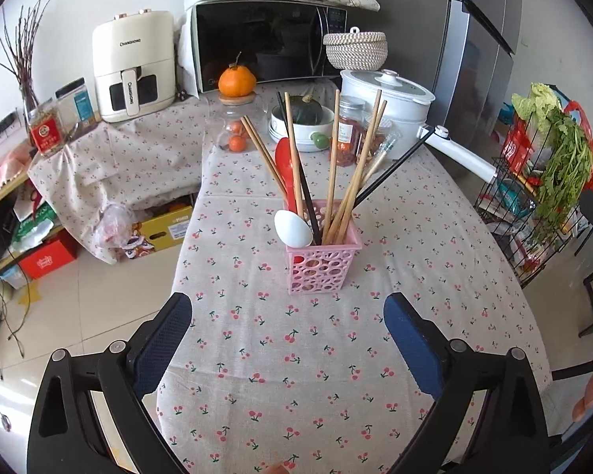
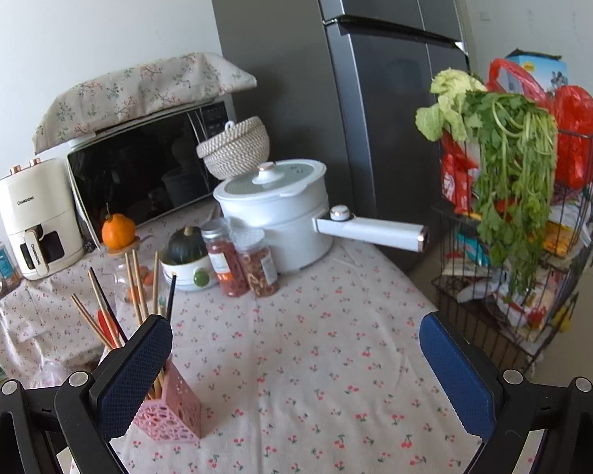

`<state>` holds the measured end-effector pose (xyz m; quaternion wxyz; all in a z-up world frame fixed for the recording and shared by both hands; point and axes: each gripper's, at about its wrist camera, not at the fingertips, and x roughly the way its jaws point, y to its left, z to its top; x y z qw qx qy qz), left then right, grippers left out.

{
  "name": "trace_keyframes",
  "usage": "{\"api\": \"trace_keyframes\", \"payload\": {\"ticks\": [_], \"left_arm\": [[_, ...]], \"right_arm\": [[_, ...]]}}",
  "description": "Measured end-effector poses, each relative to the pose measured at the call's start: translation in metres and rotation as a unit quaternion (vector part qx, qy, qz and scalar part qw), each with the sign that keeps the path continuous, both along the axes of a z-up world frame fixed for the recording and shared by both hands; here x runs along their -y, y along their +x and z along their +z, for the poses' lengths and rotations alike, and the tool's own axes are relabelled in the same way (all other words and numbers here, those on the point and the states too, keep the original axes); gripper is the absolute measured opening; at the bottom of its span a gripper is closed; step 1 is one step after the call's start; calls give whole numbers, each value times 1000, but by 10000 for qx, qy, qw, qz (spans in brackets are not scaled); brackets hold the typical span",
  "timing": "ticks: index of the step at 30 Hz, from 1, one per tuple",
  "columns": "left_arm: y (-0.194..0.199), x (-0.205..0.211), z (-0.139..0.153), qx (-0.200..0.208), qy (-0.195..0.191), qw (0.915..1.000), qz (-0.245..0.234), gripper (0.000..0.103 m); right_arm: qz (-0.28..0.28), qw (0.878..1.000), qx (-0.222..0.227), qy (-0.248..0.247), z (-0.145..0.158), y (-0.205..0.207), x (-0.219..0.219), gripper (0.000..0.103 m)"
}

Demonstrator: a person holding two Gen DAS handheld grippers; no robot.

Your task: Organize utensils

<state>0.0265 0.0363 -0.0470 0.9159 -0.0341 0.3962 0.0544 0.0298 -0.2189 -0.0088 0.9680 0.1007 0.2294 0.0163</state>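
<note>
Looking through left wrist: my left gripper (image 1: 286,318) hangs over the cherry-print tablecloth (image 1: 296,375), fingers spread wide, nothing between them, touching nothing.
Holder, left view: the pink utensil holder (image 1: 320,262) stands upright on the cloth, ahead of the fingertips and between them in line.
Contents, left view: wooden chopsticks (image 1: 346,170), black chopsticks (image 1: 391,168), a red spoon (image 1: 286,162) and a white spoon (image 1: 294,229) stand inside, leaning outward.
Right wrist: my right gripper (image 2: 294,345) is also spread wide and empty, above the cloth.
Holder, right view: I see it low on the left, partly hidden behind the left finger pad (image 2: 132,375); I cannot tell whether they touch.
Behind: a white pot (image 2: 272,213) stands well apart from the holder.
</note>
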Motion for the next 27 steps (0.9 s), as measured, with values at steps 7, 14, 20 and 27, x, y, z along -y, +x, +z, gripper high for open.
{"api": "trace_keyframes", "payload": {"ticks": [7,14,20,27], "left_arm": [[-12,9,6,205,12,9997,133,99],[-12,15,9,233,-72,9996,140,99],[-11,25,8,222,17,9998,4,99],[-10,29,7,246,165,9996,-32,99]], "right_arm": [[-74,9984,-439,-358,-14,-16,18,103],[-52,9971,-656,-373,-23,-11,23,103],[173,9951,-885,-393,-32,-1,9,103],[343,9934,-967,-506,-36,8,-8,103]]}}
